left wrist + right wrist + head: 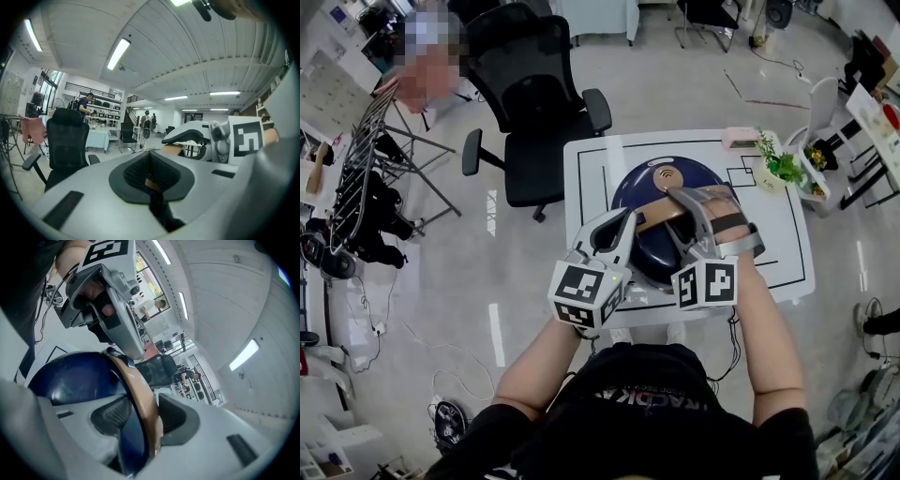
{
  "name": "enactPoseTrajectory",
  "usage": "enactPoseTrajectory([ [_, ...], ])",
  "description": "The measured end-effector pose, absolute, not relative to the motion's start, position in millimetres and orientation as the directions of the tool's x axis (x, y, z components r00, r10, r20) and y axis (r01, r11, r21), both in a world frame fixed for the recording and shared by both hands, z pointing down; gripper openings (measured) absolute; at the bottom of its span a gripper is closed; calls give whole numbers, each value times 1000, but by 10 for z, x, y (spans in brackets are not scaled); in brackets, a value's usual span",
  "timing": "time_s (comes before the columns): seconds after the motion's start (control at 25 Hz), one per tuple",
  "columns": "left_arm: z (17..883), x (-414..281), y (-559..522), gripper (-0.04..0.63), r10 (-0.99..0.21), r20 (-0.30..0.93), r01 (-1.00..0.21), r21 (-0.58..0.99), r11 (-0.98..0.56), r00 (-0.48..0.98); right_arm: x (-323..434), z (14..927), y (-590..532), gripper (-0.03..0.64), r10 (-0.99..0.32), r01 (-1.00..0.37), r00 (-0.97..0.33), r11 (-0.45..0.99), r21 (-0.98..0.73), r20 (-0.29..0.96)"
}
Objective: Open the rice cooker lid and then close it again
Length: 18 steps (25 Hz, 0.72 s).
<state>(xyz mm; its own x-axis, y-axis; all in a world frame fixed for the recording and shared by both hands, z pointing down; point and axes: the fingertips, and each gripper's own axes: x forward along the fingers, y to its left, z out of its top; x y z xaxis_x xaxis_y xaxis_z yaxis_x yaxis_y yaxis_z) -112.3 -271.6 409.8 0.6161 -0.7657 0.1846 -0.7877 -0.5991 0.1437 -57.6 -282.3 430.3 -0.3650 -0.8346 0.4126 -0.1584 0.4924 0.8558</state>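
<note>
A dark blue rice cooker [675, 178] with its lid down stands on the white table [591, 169]. Its tan carrying handle [656, 217] arches over the near side of the lid. My left gripper [625, 225] sits at the handle's left end, shut, with a sliver of the tan handle [150, 183] pinched between its pads [140, 171]. My right gripper [698, 202] is shut across the handle's right part. In the right gripper view the tan band [140, 394] runs between the jaws above the blue lid [75, 376], with the left gripper [117, 352] just beyond.
A black office chair [534, 94] stands behind the table's left corner. A potted plant [783, 169] and a pink box [741, 138] are at the table's far right. A metal drying rack [356, 169] and a person stand at the far left.
</note>
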Motion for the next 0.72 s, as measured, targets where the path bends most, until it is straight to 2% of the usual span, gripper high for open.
enactPoseTrajectory([
  [0.72,4098,-1094,-2684,6,-740,214,-768,101,-633,638,-579,4318,-2811,179,-836,-182,-359,498,848,414],
])
